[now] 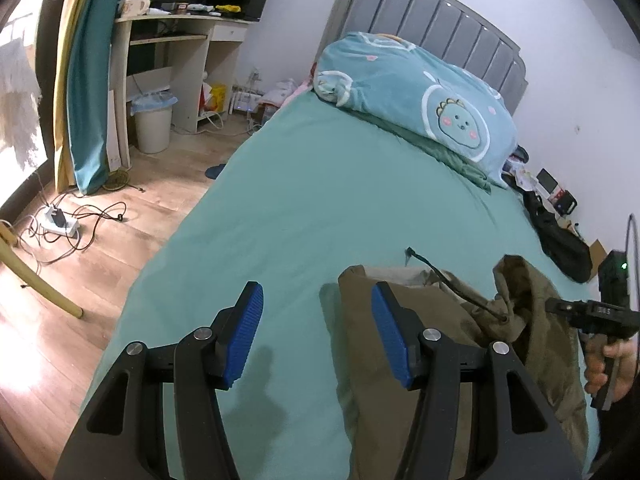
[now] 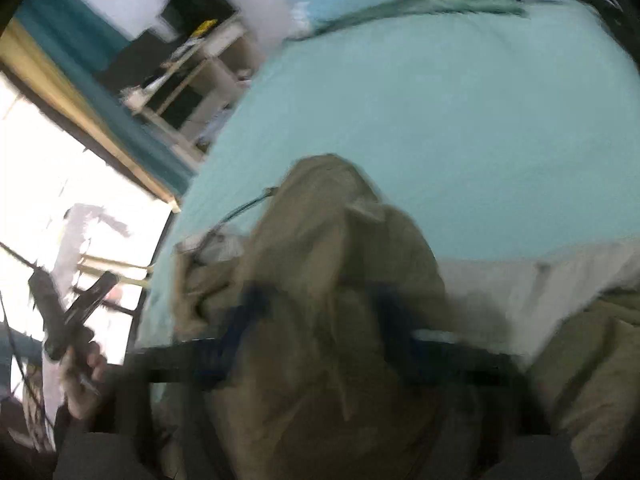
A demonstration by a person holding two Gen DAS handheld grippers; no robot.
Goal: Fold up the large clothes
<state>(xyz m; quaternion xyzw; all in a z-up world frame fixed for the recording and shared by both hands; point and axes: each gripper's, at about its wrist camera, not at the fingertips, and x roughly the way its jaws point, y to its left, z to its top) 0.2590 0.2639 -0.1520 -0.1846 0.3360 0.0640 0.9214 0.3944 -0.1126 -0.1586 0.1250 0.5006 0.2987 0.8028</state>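
Observation:
An olive-brown garment [image 1: 460,344] with a dark drawstring [image 1: 444,276] lies bunched on the green bedsheet [image 1: 312,200]. My left gripper [image 1: 316,332] is open and empty, its right finger over the garment's left edge. My right gripper [image 1: 560,308] shows at the right in the left wrist view, pinching a raised fold of the garment. The right wrist view is blurred: the garment [image 2: 332,280] fills the space between the blue fingers [image 2: 240,320], which look closed on it. The left gripper [image 2: 76,316] appears there at the left.
A teal patterned quilt [image 1: 416,96] lies against the grey headboard [image 1: 436,16]. Dark bags [image 1: 560,232] and clutter line the bed's right side. A desk [image 1: 176,60], a white bin [image 1: 152,120] and floor cables [image 1: 68,220] are on the left.

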